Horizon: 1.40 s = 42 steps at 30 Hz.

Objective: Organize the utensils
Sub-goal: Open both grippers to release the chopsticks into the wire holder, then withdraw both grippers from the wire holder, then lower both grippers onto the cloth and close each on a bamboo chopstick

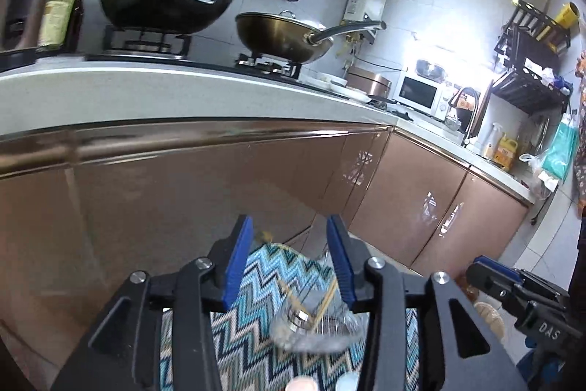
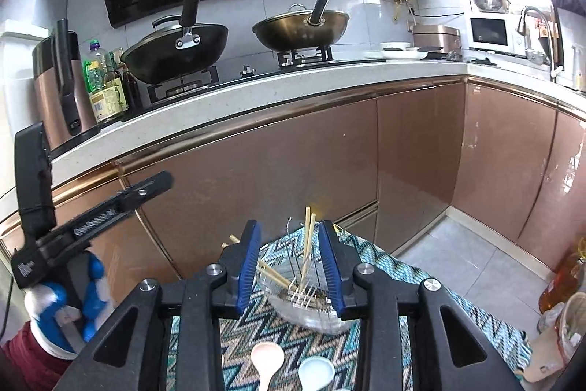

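Kitchen scene, both wrist views, read left to right.

**Left gripper** (image 1: pixel 289 262): black linkage arms carrying ribbed blue pads. The jaws stand partly apart with nothing pressed between them. Seen through the gap, blurred, is a clear glass bowl (image 1: pixel 316 328) holding slim wooden chopsticks (image 1: pixel 324 303). It rests on a zigzag-woven mat (image 1: pixel 252 336) in teal, cream and black.

**Centre, right wrist view:** the bowl (image 2: pixel 311 303) appears sharply, round, transparent and smooth-walled. Several pale chopsticks (image 2: pixel 307 244) lean in it; two stand steeply above the rim and others lie lower across it. A further stick end (image 2: pixel 233 239) shows just left of the blue pad; whether it lies in the bowl cannot be told. Nearer the camera on the mat (image 2: pixel 384 266) lie two glossy spoons, one pink (image 2: pixel 267 360) and one pale blue (image 2: pixel 315 372).

**Right gripper** (image 2: pixel 289 262): same build. The jaws are narrowly parted either side of the bowl without clamping it.

**Step in hand (judgement):** the chopsticks appear gathered and both grippers hold nothing, so the spoons look to be the remaining items. The next move would call for a low, careful pinch on a thin spoon handle lying flat on soft weave. The smooth glaze may slip, and the light bowl could be nudged.

**Background:** two dark woks on a hob, and copper-gloss cabinet doors beneath a pale bench (image 2: pixel 256 98).
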### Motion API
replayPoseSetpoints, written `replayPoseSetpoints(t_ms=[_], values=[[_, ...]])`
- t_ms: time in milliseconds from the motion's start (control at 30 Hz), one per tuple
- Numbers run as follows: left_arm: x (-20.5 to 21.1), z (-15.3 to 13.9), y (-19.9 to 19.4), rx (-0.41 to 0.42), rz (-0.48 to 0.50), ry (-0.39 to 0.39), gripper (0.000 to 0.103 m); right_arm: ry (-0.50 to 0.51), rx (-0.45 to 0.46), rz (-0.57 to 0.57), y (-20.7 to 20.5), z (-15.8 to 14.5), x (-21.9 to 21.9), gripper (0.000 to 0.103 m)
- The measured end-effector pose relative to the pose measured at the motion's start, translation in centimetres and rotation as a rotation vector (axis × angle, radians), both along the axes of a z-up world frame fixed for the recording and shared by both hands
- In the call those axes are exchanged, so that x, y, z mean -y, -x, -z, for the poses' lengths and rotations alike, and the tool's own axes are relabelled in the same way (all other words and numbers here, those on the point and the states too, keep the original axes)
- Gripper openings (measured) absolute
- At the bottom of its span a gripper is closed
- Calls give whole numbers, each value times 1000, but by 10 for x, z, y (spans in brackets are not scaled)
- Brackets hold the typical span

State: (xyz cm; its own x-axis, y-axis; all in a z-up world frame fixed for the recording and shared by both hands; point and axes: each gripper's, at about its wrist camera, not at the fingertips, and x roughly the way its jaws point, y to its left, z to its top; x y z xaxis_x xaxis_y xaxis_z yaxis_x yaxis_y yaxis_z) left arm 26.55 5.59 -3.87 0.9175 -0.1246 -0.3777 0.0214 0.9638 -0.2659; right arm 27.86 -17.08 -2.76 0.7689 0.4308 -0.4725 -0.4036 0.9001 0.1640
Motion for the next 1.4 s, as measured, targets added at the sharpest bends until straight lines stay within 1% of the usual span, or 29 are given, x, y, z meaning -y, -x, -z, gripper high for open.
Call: replayPoseSetpoints(t_ms=[100, 233, 367, 500, 600, 900, 1000, 1267, 1400], values=[[-8, -4, 23, -20, -32, -11, 40, -4, 6, 7, 19, -5, 4, 31], [-17, 3, 61, -67, -77, 1, 40, -4, 9, 13, 44, -6, 8, 33], [-21, 17, 91, -103, -118, 8, 40, -19, -4, 27, 64, 0, 13, 33], [-25, 34, 119, -136, -145, 47, 40, -52, -29, 43, 84, 9, 22, 33], [-27, 47, 135, -164, -154, 58, 41, -49, -44, 56, 98, 14, 24, 33], [-34, 68, 163, -233, -141, 105, 40, -39, -65, 75, 132, 17, 22, 33], [-41, 70, 169, -251, -145, 124, 41, -37, -68, 71, 142, 18, 19, 33], [-56, 69, 186, -273, -165, 141, 40, -34, -73, 35, 164, 18, 6, 33], [-61, 75, 192, -310, -154, 152, 41, -24, -85, 9, 171, 20, -2, 33]])
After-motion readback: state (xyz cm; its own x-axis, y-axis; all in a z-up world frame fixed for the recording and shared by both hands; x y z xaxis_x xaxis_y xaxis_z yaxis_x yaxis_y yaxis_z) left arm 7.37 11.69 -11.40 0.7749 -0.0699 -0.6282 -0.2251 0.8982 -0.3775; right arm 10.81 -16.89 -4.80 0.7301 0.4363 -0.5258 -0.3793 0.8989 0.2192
